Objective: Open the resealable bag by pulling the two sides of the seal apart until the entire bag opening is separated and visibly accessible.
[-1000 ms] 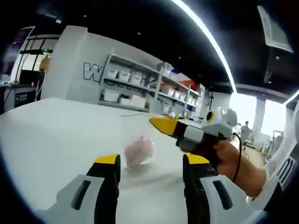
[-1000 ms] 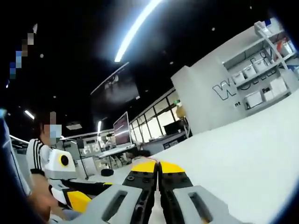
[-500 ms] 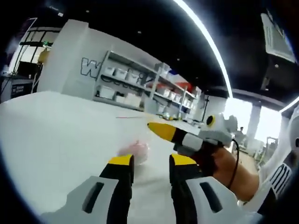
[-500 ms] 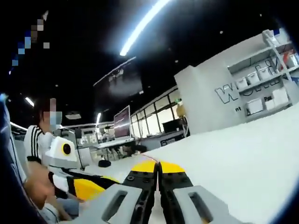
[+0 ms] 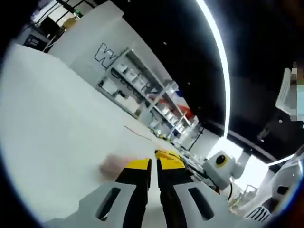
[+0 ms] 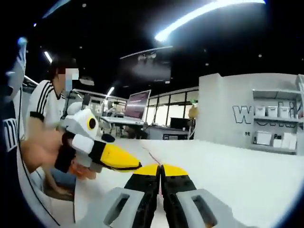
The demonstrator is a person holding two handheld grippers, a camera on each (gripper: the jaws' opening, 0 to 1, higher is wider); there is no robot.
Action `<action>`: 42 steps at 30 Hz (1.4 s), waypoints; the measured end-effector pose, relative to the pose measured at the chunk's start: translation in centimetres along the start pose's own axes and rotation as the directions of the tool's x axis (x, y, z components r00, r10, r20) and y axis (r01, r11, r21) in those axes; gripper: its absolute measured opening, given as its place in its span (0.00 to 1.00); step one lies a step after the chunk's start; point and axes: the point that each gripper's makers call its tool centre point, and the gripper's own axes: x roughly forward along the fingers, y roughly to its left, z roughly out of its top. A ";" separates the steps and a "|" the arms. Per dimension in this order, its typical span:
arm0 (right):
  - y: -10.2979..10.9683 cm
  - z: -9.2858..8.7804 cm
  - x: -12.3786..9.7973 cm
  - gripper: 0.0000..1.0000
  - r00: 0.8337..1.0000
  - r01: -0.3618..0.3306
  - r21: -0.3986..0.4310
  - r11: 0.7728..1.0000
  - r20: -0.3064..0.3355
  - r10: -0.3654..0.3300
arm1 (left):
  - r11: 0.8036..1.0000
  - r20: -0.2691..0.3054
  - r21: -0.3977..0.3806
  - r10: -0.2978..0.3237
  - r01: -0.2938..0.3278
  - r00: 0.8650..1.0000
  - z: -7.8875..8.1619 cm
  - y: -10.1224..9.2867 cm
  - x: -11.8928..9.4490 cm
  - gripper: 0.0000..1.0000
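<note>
Two grippers meet over a white table (image 5: 52,123). In the left gripper view the left gripper (image 5: 153,165) has its yellow-tipped jaws pressed almost together, only a thin slit between them; whether they pinch the bag's film I cannot tell. The bag (image 5: 111,165) is a pale pink blur on the table just left of those tips — its seal and clear film are too smeared to make out. The right gripper's yellow tip (image 5: 165,153) peeks out just behind the left jaws, mostly hidden. In the right gripper view the right gripper (image 6: 161,168) has its jaws closed flat together — anything between them is hidden. The left gripper (image 6: 118,158) reaches in from the left, held by a hand (image 6: 40,152) that is blurred. Shelves (image 5: 137,92) with bins line the far wall.
</note>
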 end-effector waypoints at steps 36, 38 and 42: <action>0.5 -0.8 -0.9 0.00 0.998 -0.033 -0.132 0.991 -0.049 0.026 | 0.969 0.037 -0.241 -0.051 0.058 0.998 -0.6 -0.9 0.0 0.02; 0.4 -0.9 -0.9 0.00 0.998 -0.033 -0.138 0.990 -0.053 0.026 | 0.967 0.033 -0.248 -0.052 0.058 0.998 -0.6 -0.9 0.0 0.02; 0.5 -1.0 -1.0 0.00 0.997 -0.046 -0.139 0.989 -0.066 0.037 | 0.969 0.024 -0.239 -0.050 0.054 0.998 -0.7 -1.0 -0.2 0.02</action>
